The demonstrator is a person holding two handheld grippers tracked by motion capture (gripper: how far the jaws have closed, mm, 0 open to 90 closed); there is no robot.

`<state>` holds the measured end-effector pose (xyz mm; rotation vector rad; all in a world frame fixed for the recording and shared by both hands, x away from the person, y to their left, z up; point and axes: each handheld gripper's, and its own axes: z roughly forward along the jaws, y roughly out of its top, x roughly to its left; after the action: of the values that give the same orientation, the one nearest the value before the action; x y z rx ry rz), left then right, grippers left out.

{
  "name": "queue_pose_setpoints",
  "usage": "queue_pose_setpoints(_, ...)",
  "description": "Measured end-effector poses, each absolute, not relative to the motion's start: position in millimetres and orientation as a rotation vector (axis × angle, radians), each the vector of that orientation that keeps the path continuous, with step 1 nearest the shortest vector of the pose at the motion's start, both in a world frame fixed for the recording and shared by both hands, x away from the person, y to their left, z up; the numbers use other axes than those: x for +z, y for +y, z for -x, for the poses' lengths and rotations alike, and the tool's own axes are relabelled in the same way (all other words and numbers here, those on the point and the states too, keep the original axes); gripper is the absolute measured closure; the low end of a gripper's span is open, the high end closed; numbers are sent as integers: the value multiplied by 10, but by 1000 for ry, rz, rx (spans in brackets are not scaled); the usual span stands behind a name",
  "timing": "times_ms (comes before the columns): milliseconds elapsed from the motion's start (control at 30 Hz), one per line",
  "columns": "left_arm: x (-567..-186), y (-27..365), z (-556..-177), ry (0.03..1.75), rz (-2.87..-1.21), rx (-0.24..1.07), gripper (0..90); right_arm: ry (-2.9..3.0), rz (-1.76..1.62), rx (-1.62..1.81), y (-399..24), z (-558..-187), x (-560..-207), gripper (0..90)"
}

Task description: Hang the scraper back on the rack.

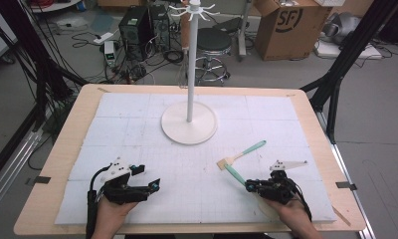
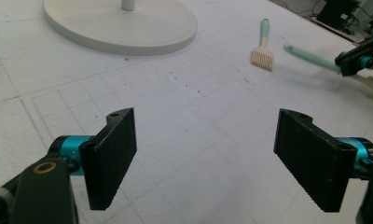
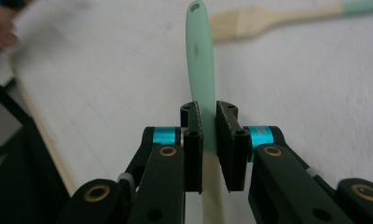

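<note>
Item: two-utensil handling job at a white-padded worktop, seen from beside the person.

Stage, as judged: early. One utensil is picked up by its handle; nothing hangs on the rack yet. The likely remainder is to carry the utensil to the rack and hook its handle hole over a peg, then deal with the brush.

Right gripper: jaws nearly together, pads pressed on both sides of the mint-handled utensil. In the right gripper view the green handle stands up between the pads, its hanging hole at the far tip, and a paler wooden part runs down below the jaws. In the high view the handle points up and left from the gripper toward the brush.

Left gripper: jaws spread wide, nothing between them, only bare padding beneath. It sits at the near left of the worktop, well apart from both utensils.

Pastry brush: lies flat on the padding, bristles near the middle, mint handle angled toward the far right; close to the held utensil's tip, whether touching I cannot tell.

Hanging rack: white round base and upright pole at the far middle, pegs at the top, all bare.
</note>
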<state>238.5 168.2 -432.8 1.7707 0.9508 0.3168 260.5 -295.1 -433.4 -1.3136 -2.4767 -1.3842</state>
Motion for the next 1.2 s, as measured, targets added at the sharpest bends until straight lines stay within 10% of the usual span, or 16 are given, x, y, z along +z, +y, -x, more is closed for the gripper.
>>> queue_pose_setpoints(1200, -4347, 1704, -2384, 960, -1776, 319, 216, -1972, 1251, -1847, -2696, -3172, -4000, 856)
